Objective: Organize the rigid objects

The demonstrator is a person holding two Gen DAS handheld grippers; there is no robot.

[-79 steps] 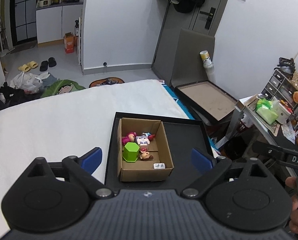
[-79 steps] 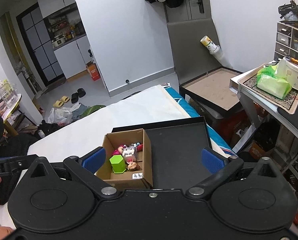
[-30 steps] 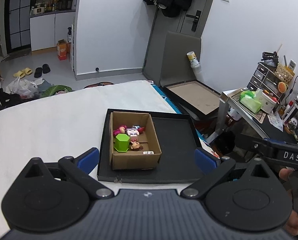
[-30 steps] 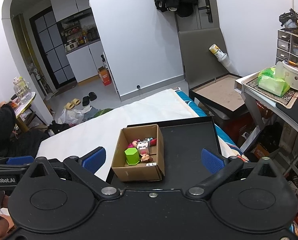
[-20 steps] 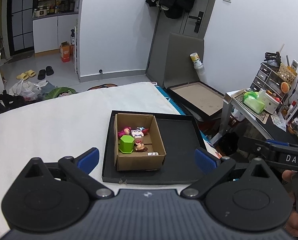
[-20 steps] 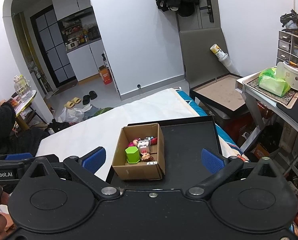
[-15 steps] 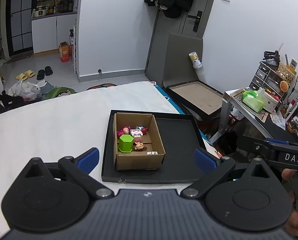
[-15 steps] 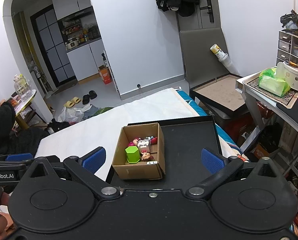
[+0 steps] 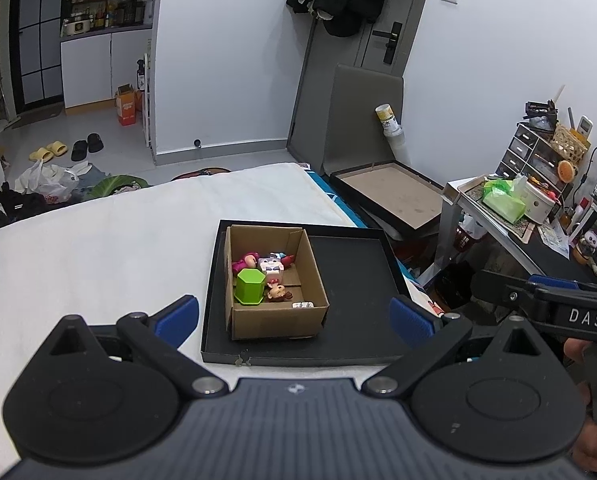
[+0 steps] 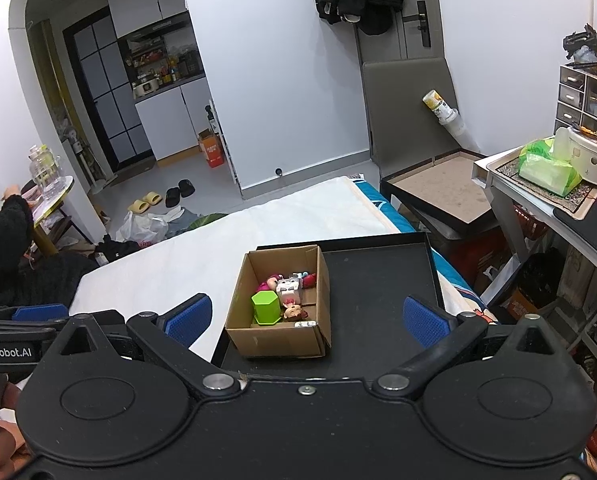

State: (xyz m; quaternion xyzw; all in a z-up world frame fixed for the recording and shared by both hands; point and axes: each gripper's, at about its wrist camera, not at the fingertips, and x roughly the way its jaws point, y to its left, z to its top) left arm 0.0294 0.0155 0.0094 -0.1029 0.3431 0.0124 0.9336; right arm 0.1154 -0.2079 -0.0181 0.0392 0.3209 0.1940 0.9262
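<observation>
A brown cardboard box (image 9: 276, 323) stands in the left part of a shallow black tray (image 9: 354, 280) on a white bed. It holds a green hexagonal block (image 9: 250, 286), a pink figure (image 9: 245, 261), a white cube toy (image 9: 271, 266), a small doll head (image 9: 277, 291) and a small white tile (image 9: 303, 305). The box (image 10: 276, 340), the tray (image 10: 378, 284) and the green block (image 10: 265, 307) also show in the right wrist view. My left gripper (image 9: 294, 318) is open and empty, held back above the tray's near edge. My right gripper (image 10: 305, 318) is open and empty, likewise held back.
The white bed (image 9: 98, 248) stretches left of the tray. An open black box lid (image 9: 386, 196) leans beside the bed at the right. A cluttered desk (image 10: 546, 184) stands at the far right. Bags and shoes (image 9: 50, 180) lie on the floor beyond.
Both grippers have drawn back and up from the box, so the box and tray look smaller and farther. The toys in the box have not moved.
</observation>
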